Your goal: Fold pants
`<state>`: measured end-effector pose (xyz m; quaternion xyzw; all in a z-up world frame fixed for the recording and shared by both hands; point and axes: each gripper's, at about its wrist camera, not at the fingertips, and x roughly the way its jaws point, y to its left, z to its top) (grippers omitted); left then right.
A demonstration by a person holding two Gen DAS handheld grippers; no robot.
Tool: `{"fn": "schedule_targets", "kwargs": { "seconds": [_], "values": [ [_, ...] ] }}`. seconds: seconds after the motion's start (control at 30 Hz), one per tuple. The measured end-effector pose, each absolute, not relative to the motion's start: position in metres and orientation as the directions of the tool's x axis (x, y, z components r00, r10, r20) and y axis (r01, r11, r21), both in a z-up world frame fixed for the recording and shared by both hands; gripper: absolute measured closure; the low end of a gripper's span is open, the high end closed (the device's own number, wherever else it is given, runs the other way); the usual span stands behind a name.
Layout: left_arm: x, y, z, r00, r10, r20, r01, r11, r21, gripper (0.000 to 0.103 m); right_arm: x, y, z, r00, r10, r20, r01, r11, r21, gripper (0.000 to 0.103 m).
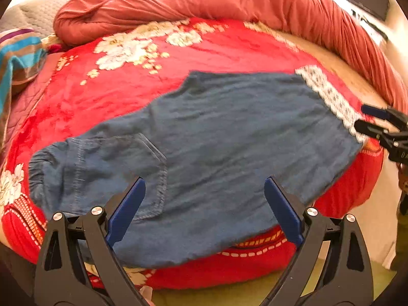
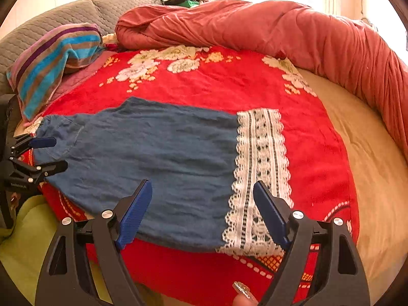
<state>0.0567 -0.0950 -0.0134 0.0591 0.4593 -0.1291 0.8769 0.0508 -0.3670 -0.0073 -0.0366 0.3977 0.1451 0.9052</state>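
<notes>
Blue denim pants [image 1: 204, 148] lie flat on a red floral blanket [image 1: 142, 81], already doubled leg over leg, with the elastic waistband [image 1: 38, 178] and a stitched back pocket [image 1: 127, 168] toward the left gripper [image 1: 204, 199] and a white lace hem [image 2: 260, 178] toward the right gripper [image 2: 202, 199]. Both hand-held grippers hover above the near edge of the garment with their blue-padded jaws spread wide and nothing between them. Seen from the right wrist camera, the left gripper [image 2: 48, 153] sits at the waistband end with its fingers apart; whether it touches the fabric I cannot tell. From the left wrist camera, the right gripper [image 1: 367, 118] shows near the lace hem [image 1: 329, 97], also parted. A bulky salmon-pink quilt [image 2: 280, 25] is rolled up along the far and right sides of the bed, well apart from the pants. A striped towel [image 2: 51, 61] in turquoise, brown and purple lies crumpled at the far left, near the waistband but not touching it, against a grey quilted cushion [image 2: 76, 12]. Beige sheet [image 2: 369, 165] shows to the right of the blanket, and yellow-green fabric [image 2: 28, 242] at the lower left. A fingertip with a glittery nail [image 2: 243, 292] peeks in under the right gripper
</notes>
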Motion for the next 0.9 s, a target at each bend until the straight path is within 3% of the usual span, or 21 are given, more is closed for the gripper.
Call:
{"fn": "schedule_targets", "kwargs": {
  "seconds": [0.37,0.9],
  "values": [
    [0.061,-0.103,-0.049,0.450,-0.163,-0.878,0.300,0.954,-0.024,0.012,0.051,-0.363,-0.047,0.553,0.211,-0.806,-0.275,0.959,0.063,0.022],
    [0.050,-0.093,-0.011,0.556,-0.156,-0.816,0.233,0.972,-0.027,0.010,0.037,-0.390,-0.007,0.651,0.255,-0.716,-0.255,0.961,0.110,0.023]
  ]
}}
